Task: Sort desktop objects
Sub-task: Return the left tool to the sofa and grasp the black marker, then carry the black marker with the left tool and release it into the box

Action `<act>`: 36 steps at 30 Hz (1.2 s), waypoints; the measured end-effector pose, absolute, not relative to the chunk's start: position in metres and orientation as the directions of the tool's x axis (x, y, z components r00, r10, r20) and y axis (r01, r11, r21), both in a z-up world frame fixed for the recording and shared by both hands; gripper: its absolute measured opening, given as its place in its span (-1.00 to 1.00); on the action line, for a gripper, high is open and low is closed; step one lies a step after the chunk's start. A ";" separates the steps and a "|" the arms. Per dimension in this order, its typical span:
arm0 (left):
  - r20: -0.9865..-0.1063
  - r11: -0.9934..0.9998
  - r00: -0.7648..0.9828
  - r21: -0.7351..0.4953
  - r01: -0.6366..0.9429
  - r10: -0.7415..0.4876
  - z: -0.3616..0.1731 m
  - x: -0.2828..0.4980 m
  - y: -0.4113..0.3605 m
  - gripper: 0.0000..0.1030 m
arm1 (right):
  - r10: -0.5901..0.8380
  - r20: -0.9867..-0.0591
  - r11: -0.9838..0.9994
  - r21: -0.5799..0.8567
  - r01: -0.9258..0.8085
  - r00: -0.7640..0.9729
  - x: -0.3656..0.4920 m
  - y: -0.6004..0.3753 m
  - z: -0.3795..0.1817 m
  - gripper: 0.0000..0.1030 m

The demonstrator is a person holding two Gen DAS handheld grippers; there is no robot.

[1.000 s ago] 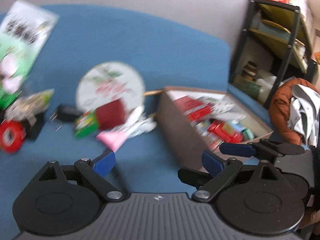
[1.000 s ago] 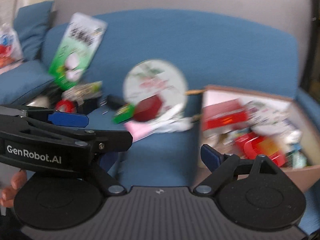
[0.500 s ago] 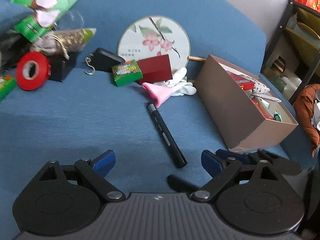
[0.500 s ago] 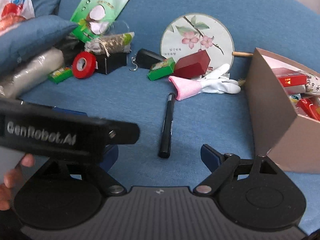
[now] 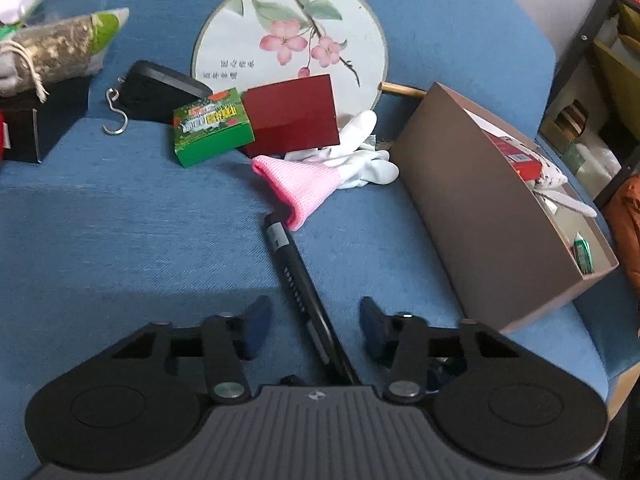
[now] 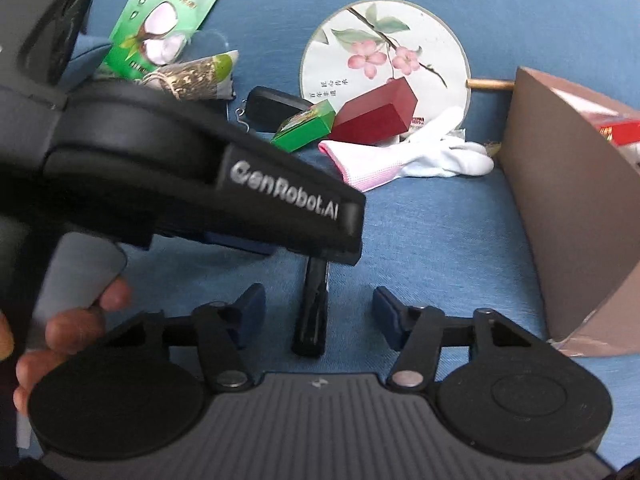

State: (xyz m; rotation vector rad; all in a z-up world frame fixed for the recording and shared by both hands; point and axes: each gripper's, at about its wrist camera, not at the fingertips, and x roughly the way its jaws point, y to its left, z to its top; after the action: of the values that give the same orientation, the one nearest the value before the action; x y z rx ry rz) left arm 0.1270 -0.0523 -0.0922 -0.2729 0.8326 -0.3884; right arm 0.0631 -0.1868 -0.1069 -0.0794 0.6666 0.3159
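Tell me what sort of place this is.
Likely a living room or office lounge, not a desk: the clutter lies on a blue fabric sofa seat, with a metal storage shelf beside it. A round paper fan and a cardboard box of odds and ends sit on the cushion.

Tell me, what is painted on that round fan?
Pink blossoms with green leaves on a dark branch, over a white fan. The left wrist view shows it best.

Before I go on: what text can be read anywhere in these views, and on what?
"GenRobot.AI": side of the left gripper.
Large white Chinese characters: green coconut packet, cut off at the frame top.
Small Chinese lines: fan, too small to read.
Print on the green box: blurred.
Markings on the pen: too small.
Red packs in the cardboard box: unreadable.
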 end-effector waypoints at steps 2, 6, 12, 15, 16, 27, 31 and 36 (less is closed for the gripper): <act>-0.673 0.891 0.592 -0.401 0.212 -0.443 -0.096 0.133 -0.053 -0.62 | 0.267 -0.616 0.952 0.048 -0.303 0.742 0.067 -0.188 -0.108 -0.01; -0.661 0.893 0.606 -0.388 0.229 -0.443 -0.098 0.130 -0.059 -0.59 | 0.262 -0.601 0.957 0.060 -0.284 0.755 0.070 -0.191 -0.108 -0.69; -0.664 0.909 0.624 -0.347 0.230 -0.412 -0.101 0.130 -0.067 -0.51 | 0.287 -0.597 0.955 0.120 -0.271 0.749 0.072 -0.198 -0.109 -0.74; -0.670 0.918 0.631 -0.329 0.221 -0.391 -0.099 0.128 -0.071 -0.53 | 0.303 -0.586 0.952 0.153 -0.265 0.751 0.071 -0.202 -0.110 -0.75; -0.674 0.922 0.632 -0.325 0.212 -0.383 -0.098 0.128 -0.072 -0.54 | 0.306 -0.582 0.951 0.157 -0.265 0.753 0.071 -0.203 -0.109 -0.76; -0.561 0.931 0.750 -0.292 0.217 -0.351 -0.022 0.094 -0.091 -0.58 | 0.307 -0.412 0.952 0.128 -0.279 0.858 0.037 -0.212 -0.060 -0.76; -0.519 0.924 0.768 -0.272 0.268 -0.375 0.005 0.091 -0.114 -0.58 | 0.294 -0.319 0.954 0.162 -0.254 0.901 0.026 -0.231 -0.036 -0.76; -0.501 0.896 0.743 -0.259 0.360 -0.443 0.023 0.106 -0.161 -0.60 | 0.223 -0.260 0.962 0.212 -0.170 0.939 0.027 -0.267 -0.020 -0.76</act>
State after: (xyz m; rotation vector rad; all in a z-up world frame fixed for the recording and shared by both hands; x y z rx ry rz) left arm 0.1060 -0.1607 0.0225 -0.1491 0.5855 -0.4414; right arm 0.0272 -0.2668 -0.0200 0.1885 0.2868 0.2017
